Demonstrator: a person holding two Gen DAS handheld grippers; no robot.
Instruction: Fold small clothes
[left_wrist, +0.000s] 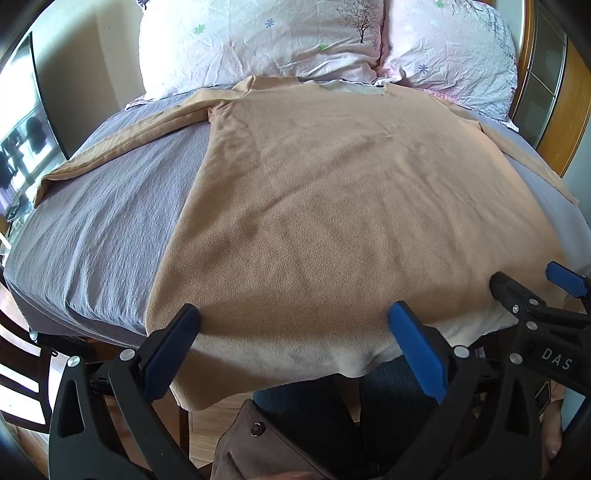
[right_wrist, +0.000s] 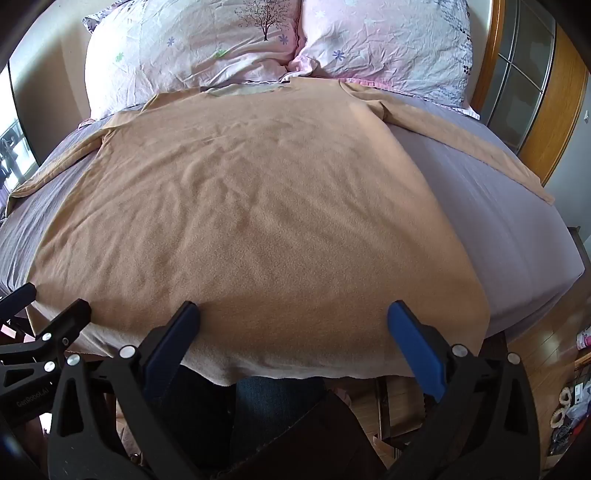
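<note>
A tan long-sleeved fleece top (left_wrist: 314, 206) lies spread flat on the bed, neck toward the pillows, sleeves stretched out to both sides. Its hem hangs over the near bed edge. It also fills the right wrist view (right_wrist: 251, 221). My left gripper (left_wrist: 295, 321) is open and empty, its fingers wide apart just above the hem at the top's left side. My right gripper (right_wrist: 295, 321) is open and empty above the hem at the right side. The right gripper also shows in the left wrist view (left_wrist: 528, 284), and the left gripper in the right wrist view (right_wrist: 51, 299).
The bed has a grey-lilac sheet (left_wrist: 96, 229) bare on both sides of the top. Two flowered pillows (left_wrist: 258, 40) lie at the head. A wooden headboard frame (right_wrist: 546, 110) stands at the right. The person's legs in jeans (left_wrist: 332, 413) are below the near edge.
</note>
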